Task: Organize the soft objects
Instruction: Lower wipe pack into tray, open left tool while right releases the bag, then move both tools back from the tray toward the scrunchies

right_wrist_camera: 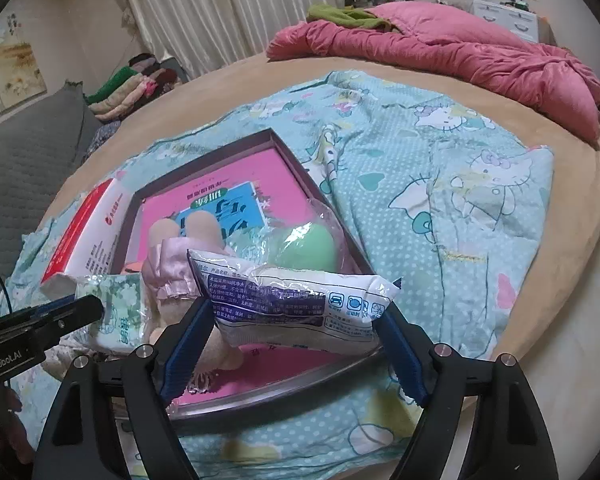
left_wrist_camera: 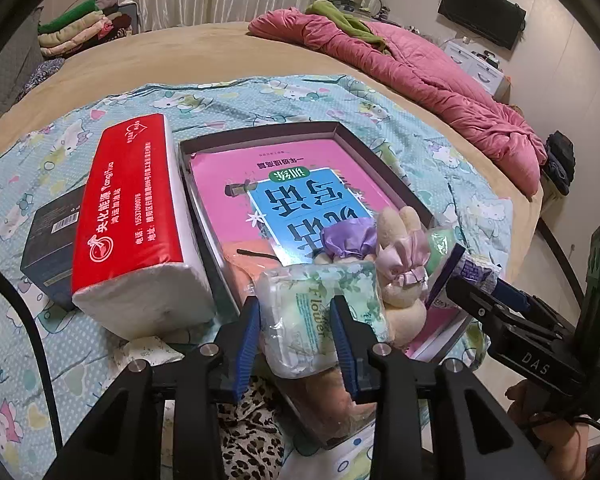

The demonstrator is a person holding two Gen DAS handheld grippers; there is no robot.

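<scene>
Drop-off step, I'd say: left gripper (left_wrist_camera: 296, 336) fingers apart w/ floral tissue pack (left_wrist_camera: 320, 316) loose btwn them over the tray (left_wrist_camera: 356, 136), right gripper (right_wrist_camera: 296, 340) spread wide around wet-wipe pack (right_wrist_camera: 300, 300), pads maybe touching; next, back both off clear.

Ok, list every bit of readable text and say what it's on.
"Flower": green floral tissue pack.
"YangTiua", "15537090076": red-wrapped tissue brick; reading unsure.
"DAS": right hand-held gripper.
"GenRobot.AI": left hand-held gripper.
Pink book, white wipes pack: Chinese print, too blurred.
</scene>
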